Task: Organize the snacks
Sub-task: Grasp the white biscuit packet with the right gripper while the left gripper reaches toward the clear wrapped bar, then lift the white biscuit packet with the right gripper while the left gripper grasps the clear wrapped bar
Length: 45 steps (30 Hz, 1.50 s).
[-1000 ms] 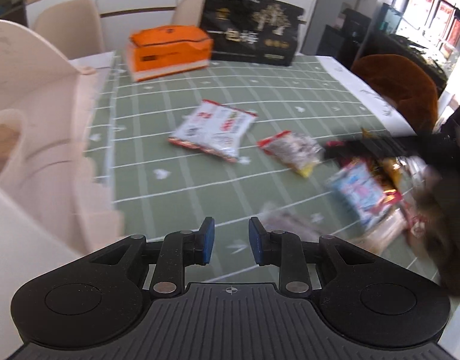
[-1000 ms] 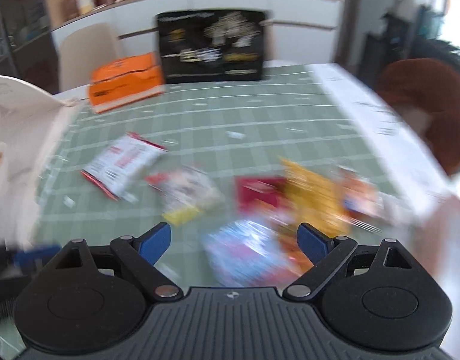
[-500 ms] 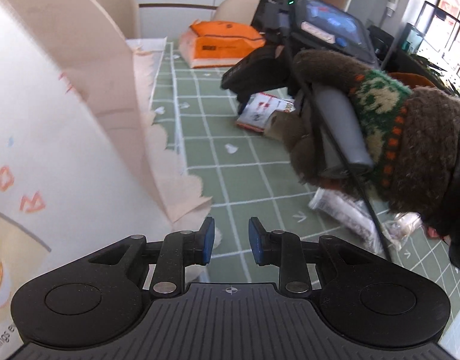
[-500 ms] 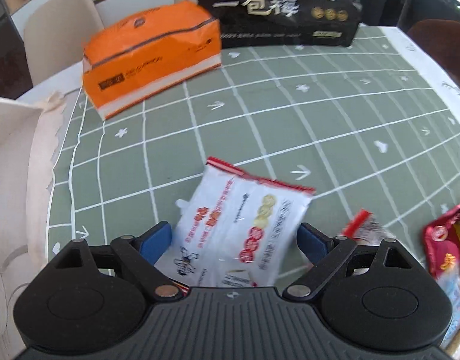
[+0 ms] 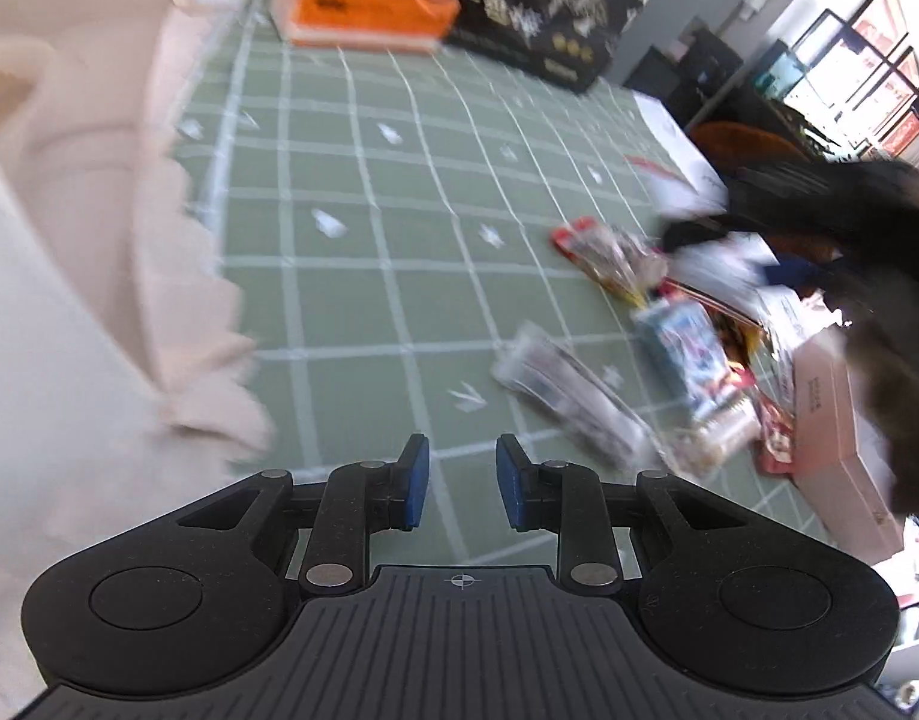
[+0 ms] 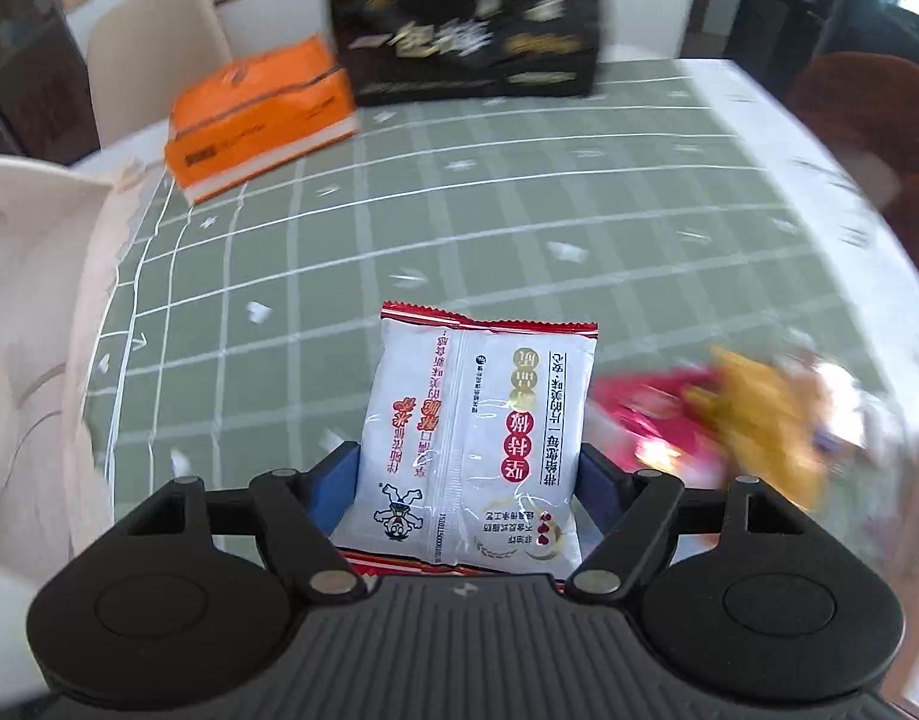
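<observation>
Blue pads of the right gripper (image 6: 468,489) sit one against each long edge of a white snack packet (image 6: 480,420) with red crimped ends, and the jaws have just been closing on it. The pads appear to press its sides, so I read this as a grip, with the packet's near end tucked back toward the gripper body and its far end lying out over the green checked tablecloth (image 6: 519,228). It looks light, soft and air-puffed, with a glossy film that could slide; a hold across the middle of the pouch, squeezing gently, seems safer than pinching a crimped seam, since the contents may crush.

Out to its right lies a blurred heap of red and yellow packets (image 6: 741,414). At the left edge rises a pale scalloped basket (image 6: 51,324), probably the place for sorted snacks, though blur makes that uncertain. Farther back stand an orange pack (image 6: 258,117) and a black box (image 6: 465,24).

The left gripper (image 5: 462,480) is clenched on nothing, above bare cloth.
</observation>
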### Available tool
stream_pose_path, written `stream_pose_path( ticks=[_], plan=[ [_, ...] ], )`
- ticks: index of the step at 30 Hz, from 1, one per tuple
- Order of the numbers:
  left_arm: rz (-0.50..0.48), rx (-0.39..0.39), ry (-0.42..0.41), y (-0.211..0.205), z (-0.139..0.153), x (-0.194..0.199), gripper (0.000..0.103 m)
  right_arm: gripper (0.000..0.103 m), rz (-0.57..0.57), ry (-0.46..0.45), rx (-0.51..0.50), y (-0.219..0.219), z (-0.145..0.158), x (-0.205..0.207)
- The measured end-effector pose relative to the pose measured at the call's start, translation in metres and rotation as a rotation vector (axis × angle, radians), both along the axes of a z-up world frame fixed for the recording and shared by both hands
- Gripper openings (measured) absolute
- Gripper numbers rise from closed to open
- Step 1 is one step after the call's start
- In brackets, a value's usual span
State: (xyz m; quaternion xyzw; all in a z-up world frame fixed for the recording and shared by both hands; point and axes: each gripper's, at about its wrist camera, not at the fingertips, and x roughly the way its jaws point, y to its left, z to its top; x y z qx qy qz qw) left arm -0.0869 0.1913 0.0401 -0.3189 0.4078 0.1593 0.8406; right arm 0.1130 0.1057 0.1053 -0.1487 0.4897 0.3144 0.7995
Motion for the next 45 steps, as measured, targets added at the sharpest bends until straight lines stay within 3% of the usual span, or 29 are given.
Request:
stream_pose_path(
  ticks=[5, 12, 16, 18, 24, 26, 30, 35, 37, 40, 45],
  plan=[
    [0.032, -0.057, 0.026, -0.014, -0.009, 0.034, 0.029, 0.076, -0.011, -0.068, 0.015, -0.116, 0.022, -0.025],
    [0.057, 0.077, 0.05, -0.03, -0.009, 0.08, 0.029, 0.076, -0.093, -0.121, -0.015, -0.233, -0.007, -0.064],
    [-0.021, 0.171, 0.062, -0.045, -0.007, 0.103, 0.031, 0.076, -0.137, -0.094, -0.019, -0.267, -0.032, -0.082],
    [-0.086, 0.245, 0.075, -0.057, -0.006, 0.115, 0.037, 0.076, -0.16, -0.06, -0.013, -0.276, -0.045, -0.086],
    [-0.329, 0.49, 0.089, -0.096, -0.004, 0.118, 0.035, 0.076, -0.165, -0.01, 0.001, -0.283, -0.064, -0.092],
    [-0.392, 0.536, 0.079, -0.1, -0.005, 0.11, 0.033, 0.076, -0.158, 0.0, -0.01, -0.28, -0.069, -0.092],
    [-0.448, 0.524, 0.067, -0.095, -0.004, 0.093, 0.027, 0.077, -0.157, -0.011, -0.007, -0.279, -0.072, -0.093],
    [-0.347, 0.334, 0.059, -0.079, 0.001, 0.102, 0.029, 0.082, -0.171, -0.033, -0.022, -0.28, -0.074, -0.097],
    [-0.314, 0.301, 0.058, -0.08, 0.001, 0.108, 0.03, 0.084, -0.192, -0.025, -0.019, -0.28, -0.075, -0.096],
    [-0.317, 0.362, 0.077, -0.093, 0.001, 0.116, 0.03, 0.085, -0.214, -0.021, -0.026, -0.28, -0.075, -0.094],
    [-0.444, 0.591, 0.094, -0.12, -0.008, 0.109, 0.037, 0.086, -0.251, -0.014, -0.032, -0.28, -0.076, -0.094]
  ],
)
